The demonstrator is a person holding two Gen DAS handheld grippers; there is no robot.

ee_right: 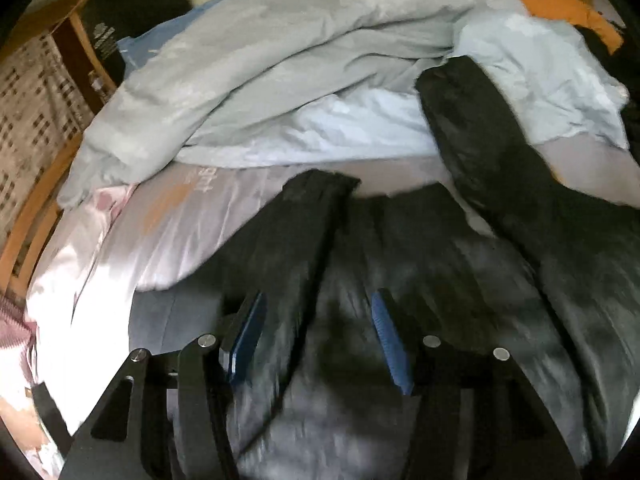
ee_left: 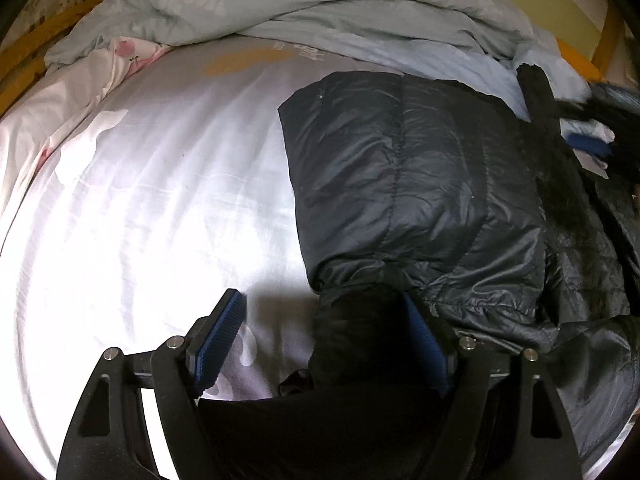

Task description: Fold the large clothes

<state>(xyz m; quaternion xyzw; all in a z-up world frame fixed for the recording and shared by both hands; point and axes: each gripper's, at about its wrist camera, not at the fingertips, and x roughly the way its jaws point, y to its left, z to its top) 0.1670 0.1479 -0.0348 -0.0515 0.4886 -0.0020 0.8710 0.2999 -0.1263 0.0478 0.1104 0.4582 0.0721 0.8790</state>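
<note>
A black puffer jacket (ee_left: 420, 184) lies on the white bed sheet (ee_left: 140, 208), its quilted body filling the right half of the left wrist view. My left gripper (ee_left: 322, 296) stands open at the jacket's near edge. A dark bunched part of the jacket (ee_left: 360, 336) sits between its blue pads (ee_left: 220, 336), and the left pad is clear of the cloth. In the blurred right wrist view my right gripper (ee_right: 319, 295) hovers open over the jacket (ee_right: 440, 272). One black sleeve (ee_right: 312, 208) lies folded across the body and runs under the jaws. The other sleeve (ee_right: 472, 120) reaches up to the right.
A crumpled pale grey-blue duvet (ee_left: 320, 8) is heaped along the far side of the bed (ee_right: 280, 48). A wooden bed frame (ee_right: 36, 208) runs along the left. An orange cloth (ee_right: 560, 8) lies at the far right. Pink-patterned bedding (ee_left: 128, 52) sits at the left.
</note>
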